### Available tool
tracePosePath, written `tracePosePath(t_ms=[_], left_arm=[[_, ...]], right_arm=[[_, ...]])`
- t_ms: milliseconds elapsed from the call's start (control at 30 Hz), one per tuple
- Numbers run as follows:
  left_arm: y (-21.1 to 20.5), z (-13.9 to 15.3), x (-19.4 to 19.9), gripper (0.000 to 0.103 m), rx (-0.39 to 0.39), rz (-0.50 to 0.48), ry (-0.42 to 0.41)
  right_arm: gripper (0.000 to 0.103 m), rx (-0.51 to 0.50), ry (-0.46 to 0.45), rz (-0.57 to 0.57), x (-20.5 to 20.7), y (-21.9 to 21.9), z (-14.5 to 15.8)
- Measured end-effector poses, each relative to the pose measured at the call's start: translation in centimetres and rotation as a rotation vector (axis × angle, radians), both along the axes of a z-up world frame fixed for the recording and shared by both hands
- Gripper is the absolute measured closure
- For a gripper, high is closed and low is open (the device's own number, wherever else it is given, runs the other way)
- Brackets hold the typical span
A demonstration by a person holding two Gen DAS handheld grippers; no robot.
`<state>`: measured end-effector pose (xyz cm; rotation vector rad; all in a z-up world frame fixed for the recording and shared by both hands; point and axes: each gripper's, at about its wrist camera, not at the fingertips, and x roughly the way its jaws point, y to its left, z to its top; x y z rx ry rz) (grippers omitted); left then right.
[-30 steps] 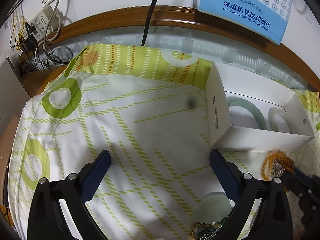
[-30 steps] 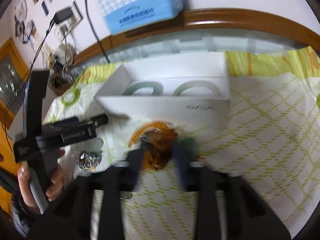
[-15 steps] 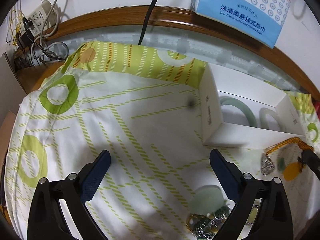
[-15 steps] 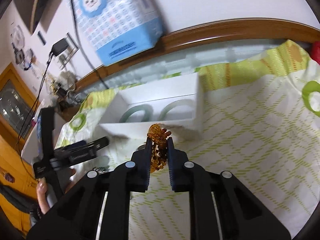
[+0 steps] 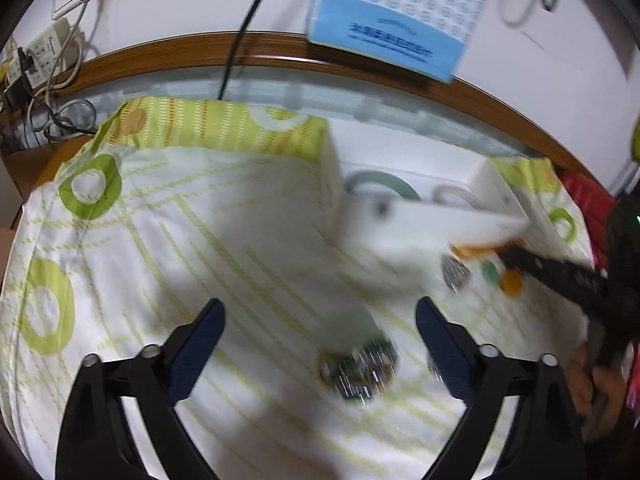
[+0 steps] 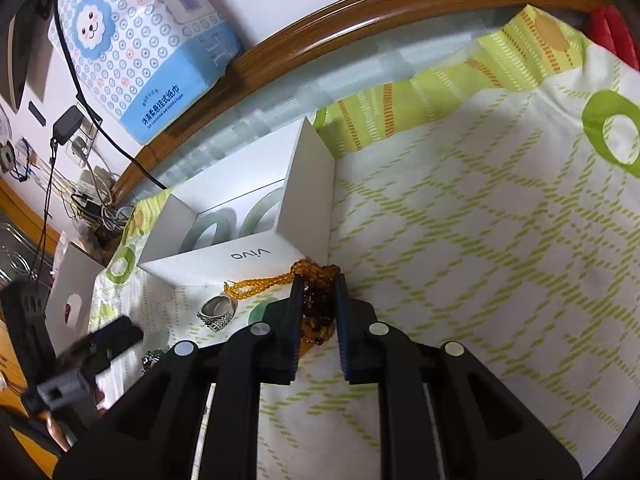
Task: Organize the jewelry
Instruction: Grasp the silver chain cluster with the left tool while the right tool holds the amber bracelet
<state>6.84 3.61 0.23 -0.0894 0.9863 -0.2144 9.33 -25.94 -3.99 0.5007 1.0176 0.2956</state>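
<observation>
The right gripper [image 6: 317, 286] is clamping a bunch of translucent amber beads [image 6: 316, 300] between its two flat dark-blue pads, just in front of the near corner of the white cardboard box [image 6: 224, 258]. A single strand of the amber beads is trailing from the pads toward the left, its long axis lying roughly parallel to the box's front wall. That wall is bearing the printed word "vivo", reading upside down in the right wrist view. Inside the box, two smooth pale-green bangles [image 6: 230, 222] are lying side by side on the floor. Just in front of the box, left of the beads, a wide silver ring [image 6: 217, 313] with engraved patterning is lying on the cloth [image 6: 460, 240], which is white woven fabric printed with green dashed lattice lines and green circles. Behind the box, a soft blue-and-white tissue pack [image 6: 136, 44] printed with a lion face and Chinese characters is hanging against the wall. The left gripper [image 5: 320, 328] is holding its textured blue fingers wide apart, gripping nothing, above a blurred cluster of dark metallic jewellery [image 5: 360, 368] lying on the cloth in front of the box.
</observation>
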Motion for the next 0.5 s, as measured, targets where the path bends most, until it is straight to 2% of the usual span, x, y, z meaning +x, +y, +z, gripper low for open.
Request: tracePosePath(t_ms=[100,267,367,467,500], left_arm=[[-0.5,0.0,-2.0,0.026,0.009,-0.039,-0.022],[-3.5,-0.3,-4.7,0.028,0.158,-0.13,-0.102],[-4.7,-1.2,-4.4,0.028,0.239,-0.15,-0.104],[-4.4,-1.4,-4.1,0.038,0.219,-0.159,-0.095],[-4.2,-1.4,-3.9,0.048,0.205,-0.157,-0.087]], right_arm=[[0.089,0.003,0.002,0.0,0.0,0.0,0.0],[0.089,0.006,0.004,0.0,0.1,-0.1,0.0],[0.089,0.002,0.003,0.001,0.0,0.0,0.1],[0.089,0.002,0.003,0.001,0.0,0.0,0.1],[0.089,0.001,0.003,0.001,0.0,0.0,0.1]])
